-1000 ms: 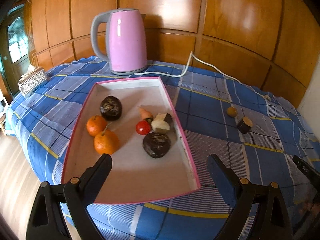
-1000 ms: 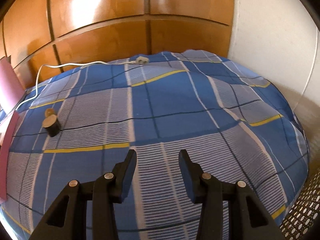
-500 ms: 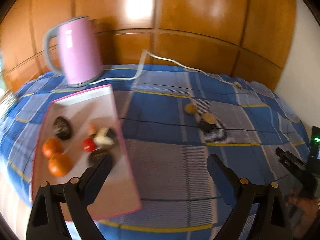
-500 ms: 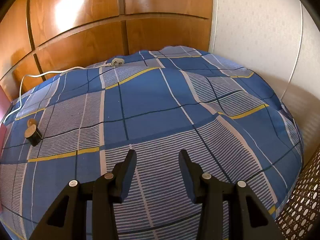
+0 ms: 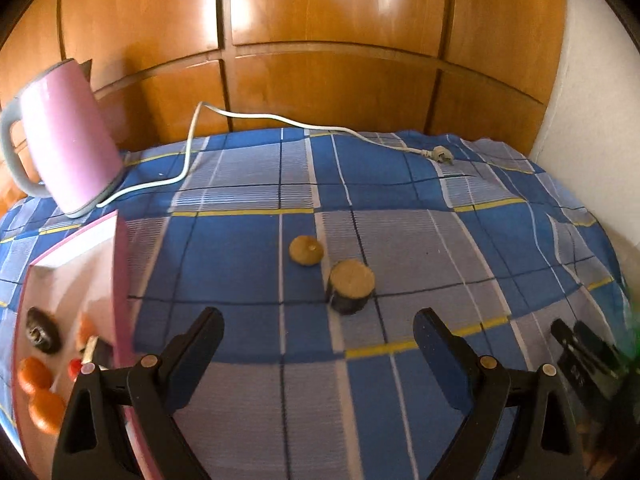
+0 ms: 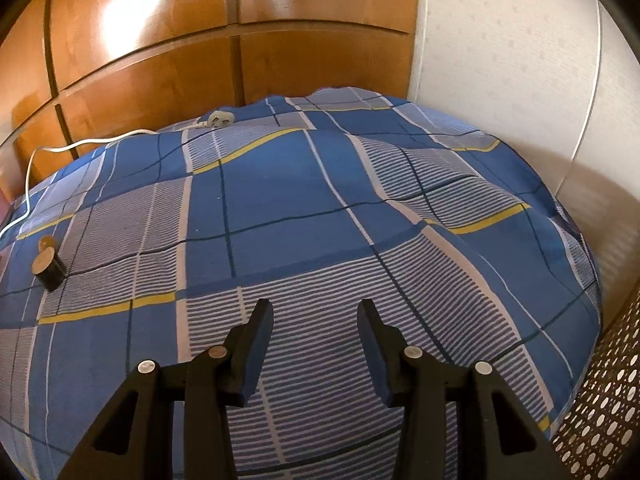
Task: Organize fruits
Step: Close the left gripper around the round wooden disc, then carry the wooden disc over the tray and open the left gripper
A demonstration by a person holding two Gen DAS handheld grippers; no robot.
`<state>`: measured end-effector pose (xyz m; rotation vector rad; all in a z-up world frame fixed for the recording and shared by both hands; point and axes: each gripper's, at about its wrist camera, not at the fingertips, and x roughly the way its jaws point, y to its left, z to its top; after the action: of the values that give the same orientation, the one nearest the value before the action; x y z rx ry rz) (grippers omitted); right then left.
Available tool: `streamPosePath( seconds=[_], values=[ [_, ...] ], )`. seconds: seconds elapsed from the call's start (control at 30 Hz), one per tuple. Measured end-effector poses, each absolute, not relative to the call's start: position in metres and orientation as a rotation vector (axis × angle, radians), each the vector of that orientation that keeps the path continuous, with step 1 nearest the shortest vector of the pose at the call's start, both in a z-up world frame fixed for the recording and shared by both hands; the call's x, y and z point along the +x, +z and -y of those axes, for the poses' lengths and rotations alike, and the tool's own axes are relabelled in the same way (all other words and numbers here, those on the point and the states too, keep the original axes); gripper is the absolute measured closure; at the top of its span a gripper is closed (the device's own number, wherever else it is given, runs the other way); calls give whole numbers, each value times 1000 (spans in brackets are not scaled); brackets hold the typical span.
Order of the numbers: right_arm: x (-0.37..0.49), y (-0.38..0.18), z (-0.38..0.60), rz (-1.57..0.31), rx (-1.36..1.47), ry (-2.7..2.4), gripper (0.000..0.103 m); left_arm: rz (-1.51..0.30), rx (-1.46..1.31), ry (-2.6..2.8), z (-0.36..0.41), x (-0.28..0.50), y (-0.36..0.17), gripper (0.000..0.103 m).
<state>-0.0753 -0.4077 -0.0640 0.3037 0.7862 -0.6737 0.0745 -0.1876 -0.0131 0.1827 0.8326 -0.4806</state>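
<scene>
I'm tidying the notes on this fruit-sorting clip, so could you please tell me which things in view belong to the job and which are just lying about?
Belongs to the job:
- pink tray
- oranges in the tray
- small tan fruit on the cloth
- dark cut piece beside it
- left gripper, open and empty

Just lying about:
- pink kettle
- white cord and plug
- checked cloth

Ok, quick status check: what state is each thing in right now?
left gripper: open, empty
right gripper: open, empty
tray: holding fruit
tan round piece: loose on the cloth
dark-sided chunk: outside the tray, upright
kettle: standing
plug: unplugged, on the cloth
</scene>
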Motion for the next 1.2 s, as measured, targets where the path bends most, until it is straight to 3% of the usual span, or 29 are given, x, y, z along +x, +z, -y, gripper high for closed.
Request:
streamPosePath(
  seconds=[0.1, 0.17, 0.33, 0.53, 0.6, 0.77, 1.2],
  values=[
    [-76, -68, 413, -787, 317, -704, 58, -859, 195, -471, 201, 84, -22, 7],
    [-77, -70, 415, -778, 328, -721, 45, -871, 200, -470, 208, 88, -27, 7],
    [-77, -72, 415, -763, 333, -733, 39, -892, 213, -455, 218, 98, -43, 8],
    [-75, -74, 412, -748, 326, -728, 33, -967, 169, -472, 220, 110, -66, 39],
    [-75, -74, 412, -744, 324, -728, 32, -939, 176, -470, 219, 106, -66, 42],
    [-75, -75, 412, -734, 321, -728, 31, -924, 180, -501, 219, 104, -65, 71],
    [-75, -75, 412, -731, 319, -729, 31, -963, 48, -587, 181, 84, -60, 73]
  ],
)
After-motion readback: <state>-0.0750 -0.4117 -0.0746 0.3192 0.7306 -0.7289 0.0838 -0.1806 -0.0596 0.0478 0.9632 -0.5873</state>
